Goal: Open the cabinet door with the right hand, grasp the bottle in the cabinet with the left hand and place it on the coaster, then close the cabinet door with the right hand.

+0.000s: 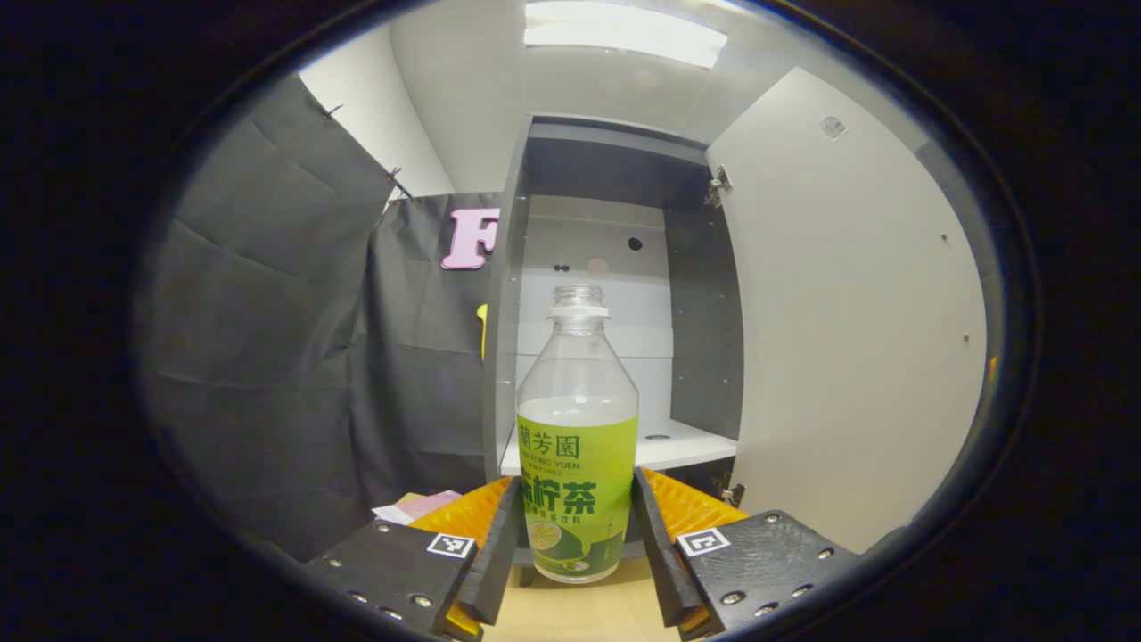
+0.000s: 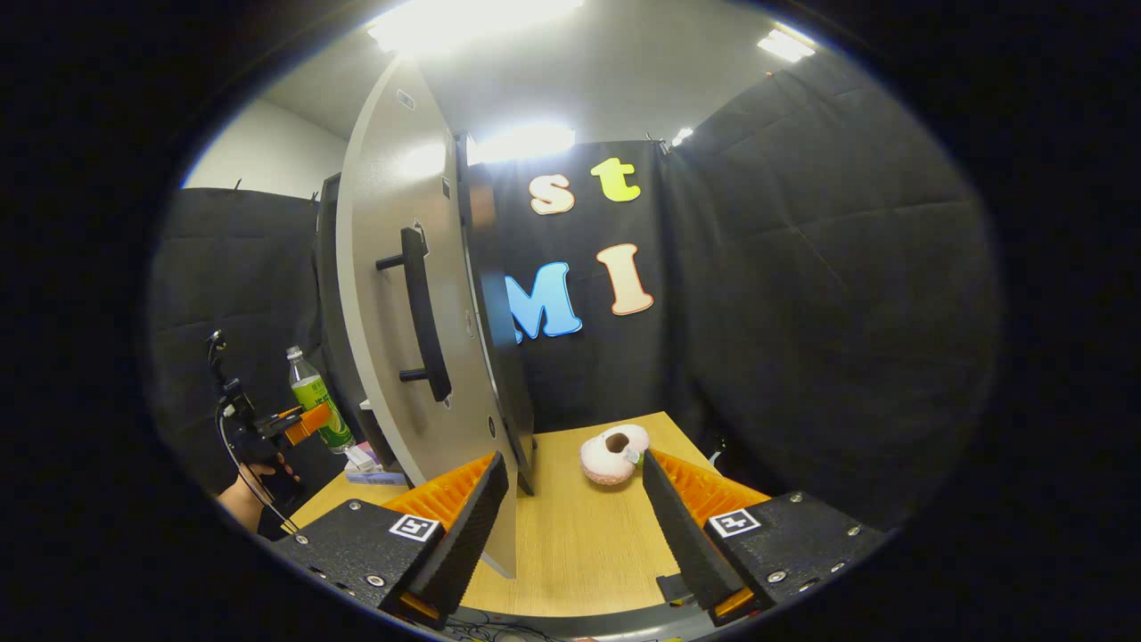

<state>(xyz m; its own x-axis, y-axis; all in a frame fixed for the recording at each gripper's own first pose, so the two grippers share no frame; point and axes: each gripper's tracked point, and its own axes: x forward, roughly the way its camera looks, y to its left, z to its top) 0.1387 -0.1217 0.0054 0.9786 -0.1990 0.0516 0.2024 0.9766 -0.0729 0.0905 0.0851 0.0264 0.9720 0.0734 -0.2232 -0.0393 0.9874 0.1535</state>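
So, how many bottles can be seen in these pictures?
1. The bottle stands between the fingers of the left claw, in front of the open cabinet; the right gripper view shows the same bottle. Others may be hidden behind the door.

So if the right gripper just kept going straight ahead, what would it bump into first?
Probably nothing on the table: the right gripper points over bare tabletop, between the open cabinet door on its left and a small pink plush toy slightly right. The black cloth wall seems next, though depth is unclear.
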